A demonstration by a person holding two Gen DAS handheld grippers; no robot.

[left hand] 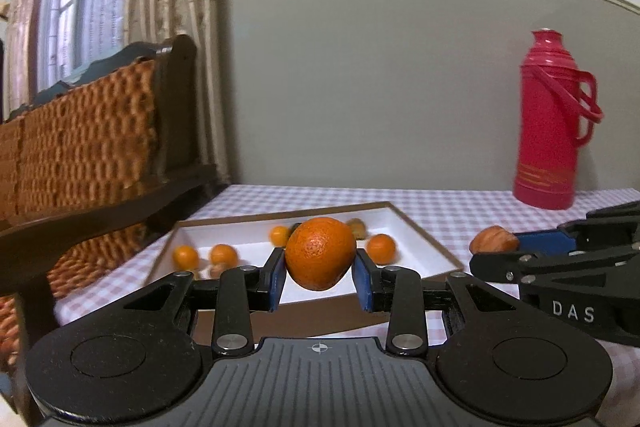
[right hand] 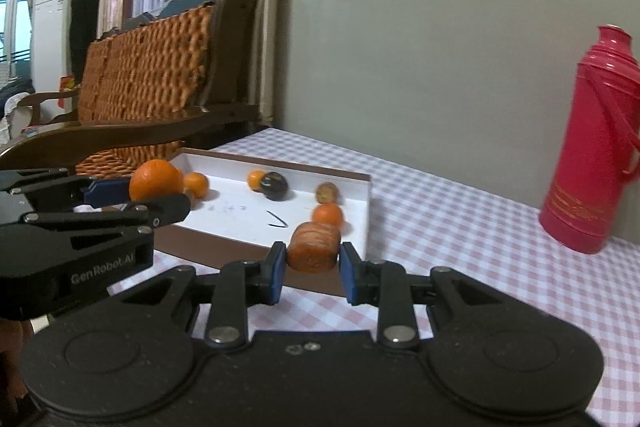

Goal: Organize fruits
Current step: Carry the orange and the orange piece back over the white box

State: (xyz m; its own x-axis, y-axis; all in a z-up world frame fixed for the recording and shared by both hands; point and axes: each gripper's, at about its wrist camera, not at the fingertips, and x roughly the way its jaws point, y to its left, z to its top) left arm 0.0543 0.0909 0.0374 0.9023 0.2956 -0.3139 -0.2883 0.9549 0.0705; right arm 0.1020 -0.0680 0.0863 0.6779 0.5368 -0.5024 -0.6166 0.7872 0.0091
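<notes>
Against the grey wall, a desk (right hand: 460,227) covered with a pink checked cloth is being shown, with a wicker chair (right hand: 152,75) standing at its left end. Towards the right, a red flask (left hand: 550,123) is being kept upright on the cloth, well apart from the fruit. Near the chair, a shallow white tray (left hand: 404,227) with a brown rim is being used to hold several small oranges (left hand: 381,248), a dark round fruit (right hand: 274,185) and a brownish one (right hand: 327,191). Above the tray's near edge, a large orange (left hand: 320,253) is being gripped between the blue pads of the left tool (left hand: 320,281), which is closed upon it. Beside it, a ridged, brownish-orange item (right hand: 313,247) is being clamped by the right tool (right hand: 312,273), whose jaws are closed on it just before the tray's near right corner.
</notes>
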